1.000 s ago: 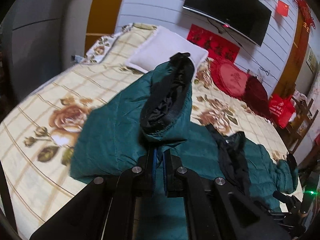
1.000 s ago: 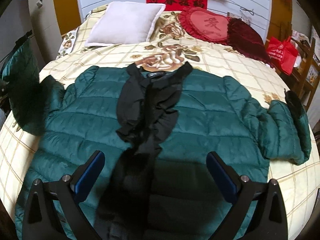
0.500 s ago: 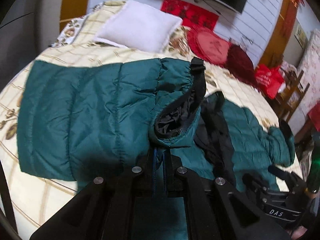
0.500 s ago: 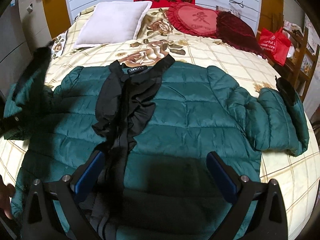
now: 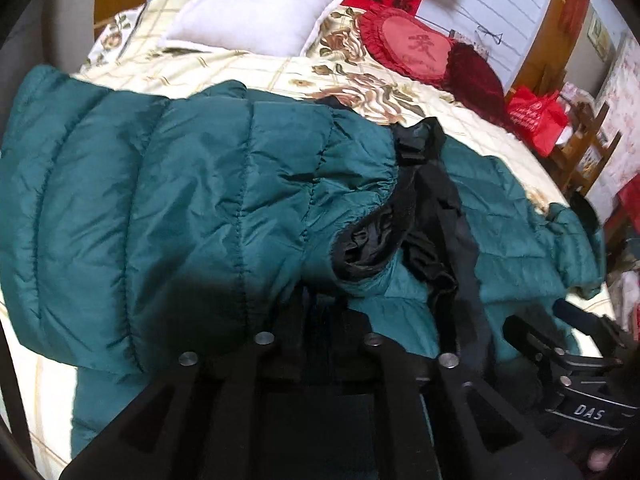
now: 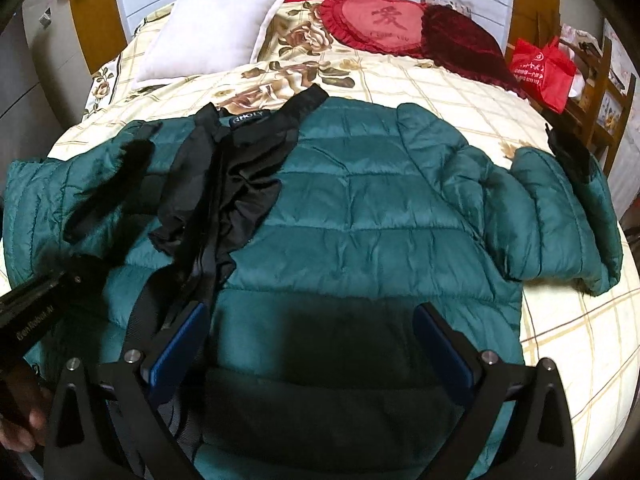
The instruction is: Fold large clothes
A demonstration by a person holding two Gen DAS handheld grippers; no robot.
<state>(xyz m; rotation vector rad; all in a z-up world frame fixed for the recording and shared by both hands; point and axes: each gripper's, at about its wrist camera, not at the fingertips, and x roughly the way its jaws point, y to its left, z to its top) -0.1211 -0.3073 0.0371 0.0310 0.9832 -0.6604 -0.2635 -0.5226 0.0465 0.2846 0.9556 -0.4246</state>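
A dark green quilted puffer jacket (image 6: 360,208) with black lining (image 6: 224,184) lies front-up on the bed. My left gripper (image 5: 320,304) is shut on the cuff end of the jacket's left sleeve (image 5: 200,184) and holds it folded across the jacket's body, its black cuff opening (image 5: 368,248) near the zipper. The sleeve also shows at the left of the right wrist view (image 6: 60,200). My right gripper (image 6: 308,344) is open and empty just above the jacket's lower front. The other sleeve (image 6: 560,208) lies bent at the bed's right side.
The bed has a cream floral cover (image 6: 460,92). A white pillow (image 6: 208,36), a red heart cushion (image 6: 380,20) and a dark red cushion (image 6: 464,40) lie at the head. A red bag (image 6: 540,72) sits on a wooden chair to the right.
My left gripper has carried the left sleeve from out at the bed's left side inward across the jacket's front. My right gripper has moved slightly lower toward the jacket, still open.
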